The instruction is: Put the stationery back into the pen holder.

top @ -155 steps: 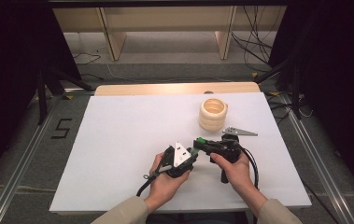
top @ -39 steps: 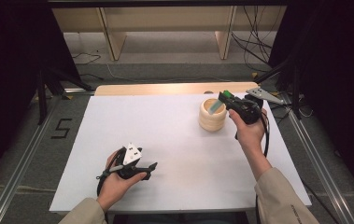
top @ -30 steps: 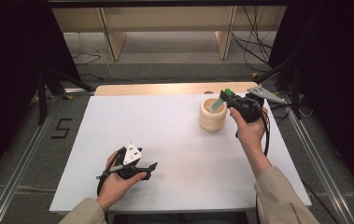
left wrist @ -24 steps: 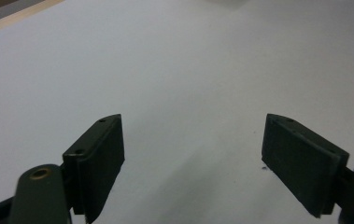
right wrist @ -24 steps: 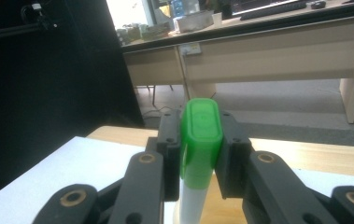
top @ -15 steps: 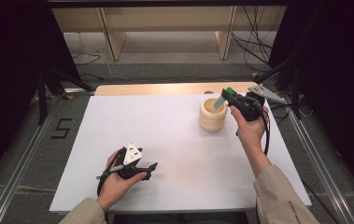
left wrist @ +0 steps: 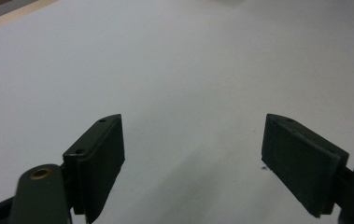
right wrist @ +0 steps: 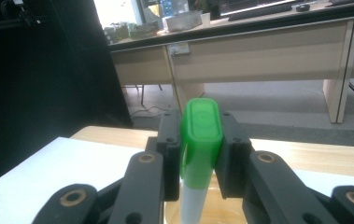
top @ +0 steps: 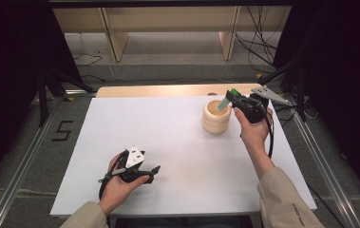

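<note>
A pale wooden cup (top: 214, 119) stands on the white table (top: 168, 137) at the back right. My right gripper (top: 230, 97) hovers just right of the cup's mouth, shut on the green cap of a white stick-like thing (top: 223, 104). The stick slants down to the left into the cup. In the right gripper view the green cap (right wrist: 201, 135) sits clamped between the two black jaws, white shaft running down toward the cup's rim (right wrist: 223, 211). My left gripper (top: 153, 172) rests low at the table's front left. Its fingers (left wrist: 101, 158) stand wide apart over bare table, open.
A light wooden strip (top: 168, 90) runs along the table's far edge. Beyond it stand wooden desk legs (top: 113, 38) and floor cables (top: 258, 47). Metal rails (top: 21, 166) flank the table, with a "5" mark (top: 62, 130) on the floor at the left.
Five seconds ago both hands met at the front centre. Since then the right gripper carried the green-capped stick to the cup and the left drew back to the front left. Over the last second nothing moved.
</note>
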Tool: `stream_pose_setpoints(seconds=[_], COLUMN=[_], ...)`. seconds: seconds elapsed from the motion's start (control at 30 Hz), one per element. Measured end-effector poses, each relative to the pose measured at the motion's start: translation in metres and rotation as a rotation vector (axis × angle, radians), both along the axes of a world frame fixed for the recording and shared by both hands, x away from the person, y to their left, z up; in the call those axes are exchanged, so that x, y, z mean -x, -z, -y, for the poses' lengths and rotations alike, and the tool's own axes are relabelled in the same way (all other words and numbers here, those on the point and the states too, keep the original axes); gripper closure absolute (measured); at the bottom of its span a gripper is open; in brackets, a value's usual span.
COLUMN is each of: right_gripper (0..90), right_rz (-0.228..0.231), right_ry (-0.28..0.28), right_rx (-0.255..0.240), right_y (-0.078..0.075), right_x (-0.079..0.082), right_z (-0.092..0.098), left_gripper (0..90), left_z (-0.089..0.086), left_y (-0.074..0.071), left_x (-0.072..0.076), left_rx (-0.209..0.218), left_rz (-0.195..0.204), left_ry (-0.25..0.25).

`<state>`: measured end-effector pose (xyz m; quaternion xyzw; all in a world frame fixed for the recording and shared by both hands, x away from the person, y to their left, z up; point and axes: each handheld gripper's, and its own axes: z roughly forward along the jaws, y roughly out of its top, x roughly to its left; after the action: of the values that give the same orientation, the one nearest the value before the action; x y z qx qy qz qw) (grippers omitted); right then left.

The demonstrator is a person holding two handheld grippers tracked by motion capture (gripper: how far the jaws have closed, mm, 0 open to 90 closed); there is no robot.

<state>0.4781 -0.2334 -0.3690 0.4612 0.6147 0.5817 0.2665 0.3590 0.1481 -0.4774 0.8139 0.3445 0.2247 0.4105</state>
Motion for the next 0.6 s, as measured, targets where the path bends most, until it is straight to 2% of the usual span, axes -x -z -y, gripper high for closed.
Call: stream_pose_setpoints(seconds=[0.6], right_gripper=[74.5], right_rz=[0.0], right_ry=[0.016], right_rx=[0.041], right_y=[0.0054], right_x=[-0.0036], right_z=[-0.0027], left_gripper=[21.2], left_z=[0.0002], left_y=[0.0002], left_x=[0.0], left_rx=[0.0], left_rz=[-0.001], left_ry=[0.001])
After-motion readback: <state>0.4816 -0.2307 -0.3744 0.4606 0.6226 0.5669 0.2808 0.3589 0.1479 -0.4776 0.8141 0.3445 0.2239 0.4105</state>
